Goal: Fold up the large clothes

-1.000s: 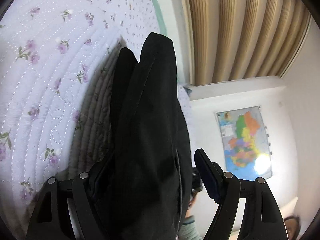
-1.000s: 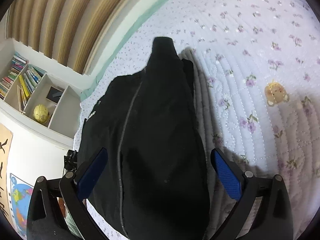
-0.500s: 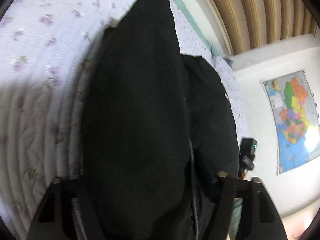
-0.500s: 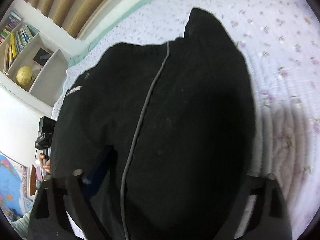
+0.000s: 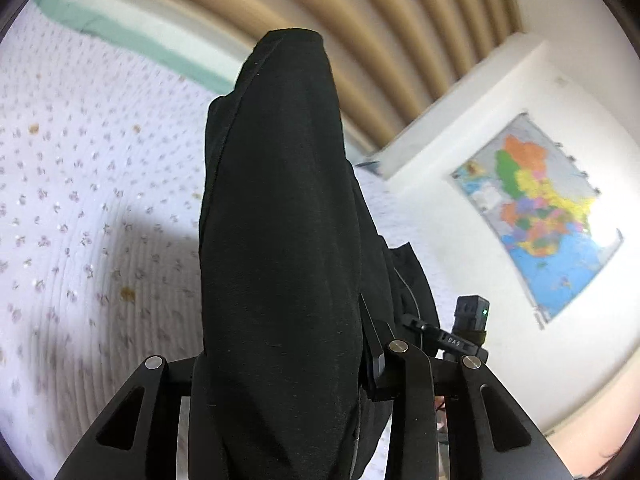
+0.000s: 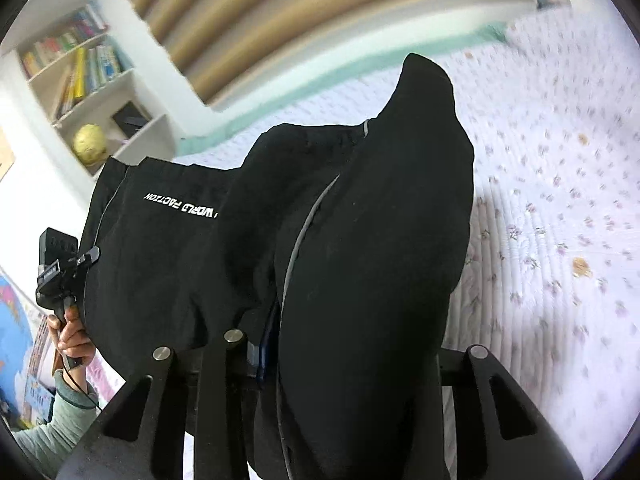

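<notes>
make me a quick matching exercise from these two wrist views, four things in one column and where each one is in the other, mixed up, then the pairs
Things
1. black garment
2. wall map
3. yellow globe
4. floral quilt

Places
A. in a white shelf compartment, below the books
B. spread over the bed under the clothing
C. draped between the fingers of both grippers
D. hanging on the white wall

Pairs: 1-C, 2-D, 3-A, 4-B

The trousers [image 6: 372, 264] are black with a thin grey stripe and white lettering. The bed [image 5: 80, 208] cover is pale lilac with small purple flowers.
</notes>
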Motion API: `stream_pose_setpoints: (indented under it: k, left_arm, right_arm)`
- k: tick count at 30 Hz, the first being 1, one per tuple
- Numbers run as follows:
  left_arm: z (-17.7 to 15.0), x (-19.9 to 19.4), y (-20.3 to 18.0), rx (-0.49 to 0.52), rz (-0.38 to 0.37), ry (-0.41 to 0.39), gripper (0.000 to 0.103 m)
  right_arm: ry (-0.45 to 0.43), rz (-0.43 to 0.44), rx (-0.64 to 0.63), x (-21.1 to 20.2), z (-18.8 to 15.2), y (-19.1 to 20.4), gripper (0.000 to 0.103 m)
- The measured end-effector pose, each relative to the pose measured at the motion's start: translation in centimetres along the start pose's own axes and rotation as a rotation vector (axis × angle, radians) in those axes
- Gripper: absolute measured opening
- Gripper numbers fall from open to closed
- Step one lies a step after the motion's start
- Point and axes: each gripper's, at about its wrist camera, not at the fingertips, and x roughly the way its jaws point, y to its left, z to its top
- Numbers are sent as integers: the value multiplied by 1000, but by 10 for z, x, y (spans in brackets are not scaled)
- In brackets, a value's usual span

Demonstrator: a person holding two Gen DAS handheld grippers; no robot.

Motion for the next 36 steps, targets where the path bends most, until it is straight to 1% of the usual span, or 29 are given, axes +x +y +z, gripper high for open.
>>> stream_pose_setpoints:
  k: [1,2,4,6,8,11,13,14,15,16,17,18,19,20,21,22,23,24,25,27,29,30,31,32,34,35,36]
  left_arm:
    - [-6,-15,-11,11,-9,-11,37]
    - [-12,-33,-8,18,-18,-16,37]
    - [-25,-56,-26,14,-27,-20,37]
    - [-45,-72,-31,-13,-5,-5,38]
    - [-59,-77,-25,-63,12,26,38]
    - [-87,-70,2,-146,30,73,38]
    - [-112,-59,31,-223,49,107,38]
    - [-125,-54,45,-252,63,124,38]
    - [-139,-50,60,-278,89,145,39]
    - [-152,-48,76,-301,126,145,39]
    - [-160,-50,88,-316,144,138,42]
    - [-169,-51,106,-350,130,136,46]
    - [-179,-52,128,-413,86,134,50]
    - [-189,-53,147,-470,54,133,56]
    - [-197,-53,161,-505,32,129,58]
    - [-206,-54,174,-538,-23,115,58]
    - [-210,-56,179,-547,-54,100,58]
    - [-211,-60,181,-552,-67,91,58]
    - [-211,-66,180,-548,-57,87,58]
    - [-210,-82,175,-504,6,78,58]
    - [-206,-99,165,-448,91,66,58]
    - [-202,-113,152,-386,184,60,58]
    - [-198,-120,138,-330,263,55,58]
    - [-193,-127,119,-258,359,48,58]
    - [-185,-137,87,-136,519,32,58]
    - [-181,-141,70,-77,583,21,58]
    - [-178,-143,49,-16,632,9,58]
  right_arm:
    - [-8,-3,-13,-15,-3,12,41]
    - [-12,-9,-23,-28,-6,20,41]
    - [-9,-24,-42,-55,-15,38,41]
    - [9,-51,-61,-76,-23,56,41]
    - [50,-95,-68,-88,-33,67,41]
    - [114,-139,-63,-88,-51,66,41]
    - [162,-151,-20,-76,-66,56,41]
    - [201,-152,19,-64,-77,44,41]
    - [227,-164,34,-55,-85,37,41]
    - [247,-192,38,-46,-91,31,41]
    - [260,-232,41,-37,-100,23,42]
    - [266,-257,50,-31,-105,15,47]
    - [272,-250,89,-28,-111,1,50]
    - [269,-217,142,-27,-115,-10,60]
    - [263,-182,220,-28,-120,-26,66]
    - [264,-157,293,-27,-125,-40,69]
    - [266,-135,351,-27,-131,-50,75]
    - [264,-120,380,-27,-134,-56,79]
    - [256,-95,419,-29,-140,-64,80]
    - [243,-79,446,-37,-146,-70,80]
    - [224,-109,437,-52,-148,-68,80]
    - [219,-138,421,-61,-145,-64,81]
    - [217,-184,401,-67,-142,-61,81]
    - [217,-256,374,-75,-138,-51,81]
    - [187,-440,281,-91,-126,-21,82]
    - [159,-498,227,-100,-120,-3,82]
    - [137,-522,191,-111,-119,3,82]
